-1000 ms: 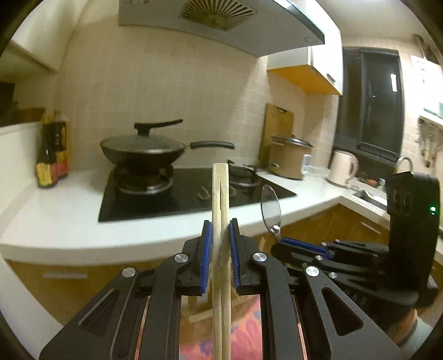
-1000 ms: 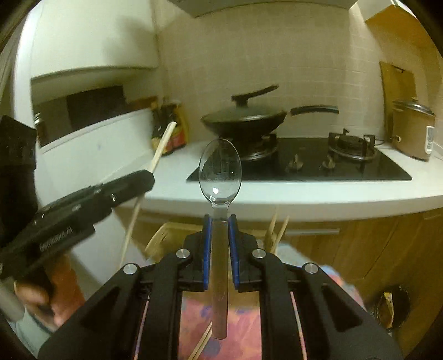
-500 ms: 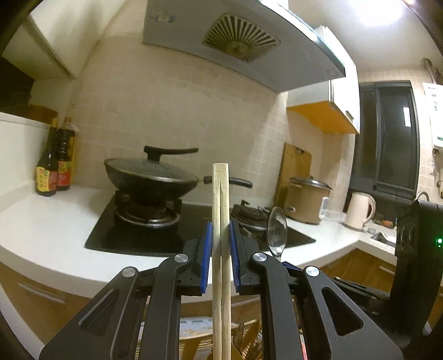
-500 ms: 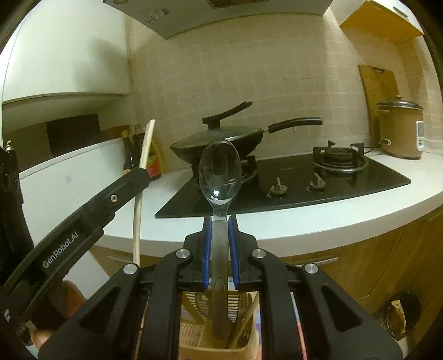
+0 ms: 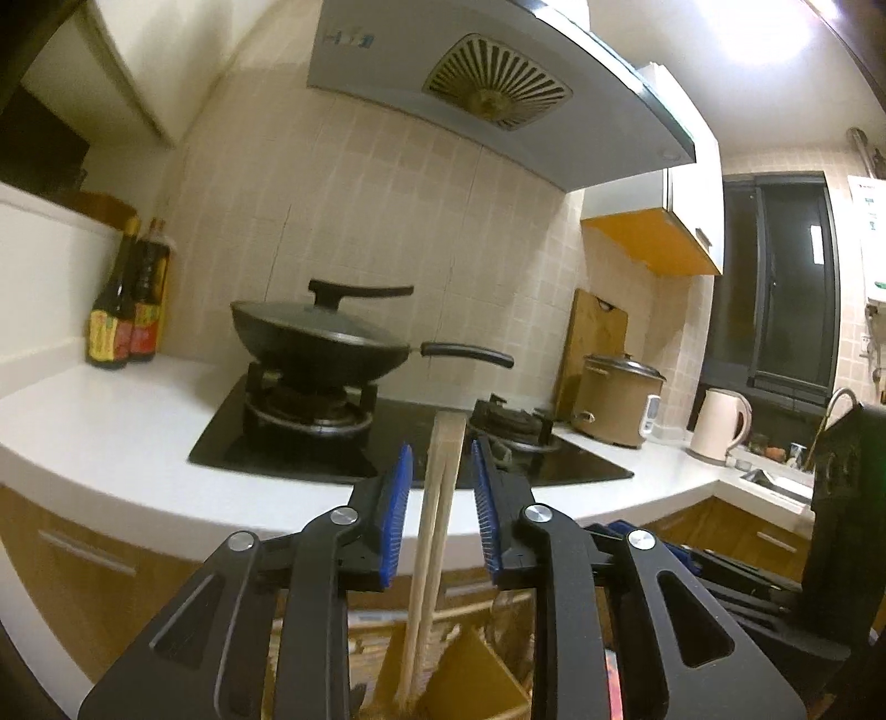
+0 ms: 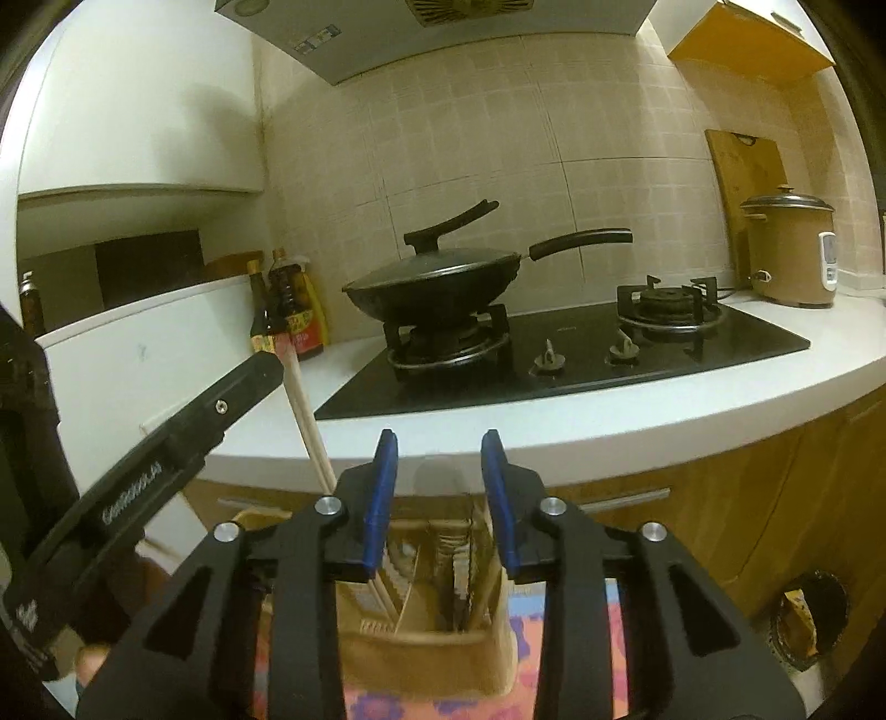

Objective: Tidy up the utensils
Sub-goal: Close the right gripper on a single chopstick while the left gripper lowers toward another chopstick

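We see a smooth white countertop [image 5: 138, 421] bearing a glossy black hob [image 6: 692, 338] and a round, lidded black wok [image 5: 315, 338]. Below stands a slatted wooden utensil holder [image 6: 421, 637]. Our left gripper [image 5: 441, 471], whose jaws have just been opening, brackets two pale wooden chopsticks [image 5: 437, 526] that stand in the holder, its ribbed blue pads apart. Our right gripper [image 6: 440, 465], likewise just opened, holds nothing.

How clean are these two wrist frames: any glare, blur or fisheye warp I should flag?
Left wrist view: a ceiling light blows out the top right corner, the window is dark, and the range hood and countertop edges bow. Right wrist view: evenly dim and warm, with the spoon between the open blue pads showing only as a faint smear, and the wooden utensil holder below soft.
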`<state>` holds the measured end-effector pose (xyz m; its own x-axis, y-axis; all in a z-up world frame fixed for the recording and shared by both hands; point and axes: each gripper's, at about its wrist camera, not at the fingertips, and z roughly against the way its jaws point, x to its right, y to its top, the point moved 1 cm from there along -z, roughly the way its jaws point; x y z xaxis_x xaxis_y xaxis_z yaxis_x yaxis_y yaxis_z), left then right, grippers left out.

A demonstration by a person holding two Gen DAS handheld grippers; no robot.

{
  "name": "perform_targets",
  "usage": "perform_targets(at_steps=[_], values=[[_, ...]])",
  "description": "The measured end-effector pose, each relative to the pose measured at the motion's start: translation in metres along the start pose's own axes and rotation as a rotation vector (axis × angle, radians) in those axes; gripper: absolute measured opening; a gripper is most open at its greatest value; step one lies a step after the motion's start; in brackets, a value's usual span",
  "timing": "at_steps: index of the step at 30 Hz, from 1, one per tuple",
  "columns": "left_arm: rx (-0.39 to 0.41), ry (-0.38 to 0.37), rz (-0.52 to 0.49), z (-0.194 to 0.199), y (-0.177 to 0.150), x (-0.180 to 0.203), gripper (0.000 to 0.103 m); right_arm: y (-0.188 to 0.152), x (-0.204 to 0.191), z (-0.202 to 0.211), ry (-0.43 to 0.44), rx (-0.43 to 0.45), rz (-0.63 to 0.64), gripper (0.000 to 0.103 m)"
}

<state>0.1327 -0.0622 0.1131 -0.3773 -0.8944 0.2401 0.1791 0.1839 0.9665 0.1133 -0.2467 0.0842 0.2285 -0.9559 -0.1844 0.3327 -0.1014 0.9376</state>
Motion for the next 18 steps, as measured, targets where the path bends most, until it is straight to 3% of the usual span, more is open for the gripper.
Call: perform_targets(at_steps=[2, 5, 13, 18], values=[[-0.018, -0.004, 0.01, 0.01, 0.0, -0.004, 0.04, -0.006, -0.001, 0.011, 0.0, -0.02, -0.005, 0.028], [-0.042, -0.039, 0.017, 0.036, 0.002, -0.008, 0.05, -0.018, -0.004, 0.032, 0.002, -0.067, -0.007, 0.028], [-0.201, -0.108, 0.023, 0.096, -0.024, -0.012, 0.053, -0.072, -0.03, 0.059, -0.002, -0.272, 0.034, 0.028], [-0.33, -0.074, -0.003, 0.111, -0.066, -0.014, 0.053, -0.128, -0.047, 0.058, 0.009, -0.432, 0.021, 0.028]])
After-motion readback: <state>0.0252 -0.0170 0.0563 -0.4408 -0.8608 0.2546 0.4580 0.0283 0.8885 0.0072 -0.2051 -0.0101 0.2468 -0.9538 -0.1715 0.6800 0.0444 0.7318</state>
